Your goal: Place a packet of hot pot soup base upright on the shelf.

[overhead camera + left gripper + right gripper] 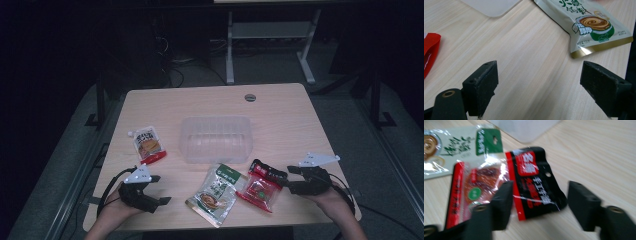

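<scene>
Two hand-held black grippers rest at the near edge of the light wooden table. The right gripper points at the red and black plastic snack packet, which lies flat on the table near the front edge, right of the middle. In the right gripper view the black end of this packet lies between the two jaws; they stand partly apart and I cannot tell if the pads touch it. The left gripper has its jaws wide apart over bare wood, holding nothing. A green and white sauce pouch lies just left of the red packet. Behind them stands a clear plastic rectangular container, and a white spouted pouch with a red bottom lies at the left.
</scene>
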Demonstrator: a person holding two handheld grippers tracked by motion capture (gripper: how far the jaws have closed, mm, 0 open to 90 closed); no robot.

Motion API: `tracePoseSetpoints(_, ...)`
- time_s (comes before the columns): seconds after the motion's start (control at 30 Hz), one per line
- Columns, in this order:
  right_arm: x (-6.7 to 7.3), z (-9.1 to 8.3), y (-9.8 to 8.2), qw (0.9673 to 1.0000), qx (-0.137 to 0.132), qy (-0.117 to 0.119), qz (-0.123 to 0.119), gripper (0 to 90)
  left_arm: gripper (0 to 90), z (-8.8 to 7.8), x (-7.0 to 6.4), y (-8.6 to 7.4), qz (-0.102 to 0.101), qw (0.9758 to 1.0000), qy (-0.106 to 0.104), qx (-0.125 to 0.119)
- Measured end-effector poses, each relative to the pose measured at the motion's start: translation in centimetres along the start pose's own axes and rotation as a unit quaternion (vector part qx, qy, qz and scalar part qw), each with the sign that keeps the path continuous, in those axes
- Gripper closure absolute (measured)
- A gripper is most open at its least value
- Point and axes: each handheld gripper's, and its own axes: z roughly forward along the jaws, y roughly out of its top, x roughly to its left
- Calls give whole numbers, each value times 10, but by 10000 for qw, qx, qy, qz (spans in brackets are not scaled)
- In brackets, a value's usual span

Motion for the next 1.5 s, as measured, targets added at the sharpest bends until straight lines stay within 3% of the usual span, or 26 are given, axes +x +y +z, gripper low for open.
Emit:
tracePoseSetpoints(0.03,2,1,4,10000,1,50,-55,632,145,1,0,0,19,10000,-1,-14)
tracePoseSetpoints(0.07,2,1,4,10000,1,50,-55,632,145,1,0,0,19,10000,-1,-14)
tracePoseSetpoints(0.1,4,4,8,9997,21,171,-159,782,145,1,-1,1,21,10000,1,-7)
tracePoseSetpoints(0.13,4,4,8,9997,21,171,-159,782,145,1,-1,1,19,10000,-7,-1)
tracePoseSetpoints(0.17,5,7,12,9995,48,274,-149,885,145,2,-1,1,35,10000,-19,9)
tracePoseSetpoints(0.27,5,10,15,9991,103,314,-252,897,145,3,-1,1,47,10000,-23,0)
tracePoseSetpoints(0.3,3,17,18,9987,231,302,-337,898,145,3,-1,1,56,10000,-29,-2)
tracePoseSetpoints(0.7,-18,47,28,9979,564,151,-286,898,145,5,-3,2,32,10000,-53,13)
tracePoseSetpoints(0.9,-21,65,33,9959,795,76,-424,898,145,5,-3,2,24,10000,-68,24)
tracePoseSetpoints(1.03,-19,69,32,9944,946,35,-479,898,145,6,-4,2,28,9999,-112,36)
tracePoseSetpoints(1.5,-19,65,29,9930,1078,-36,-474,898,145,4,-3,1,28,9999,-98,2)
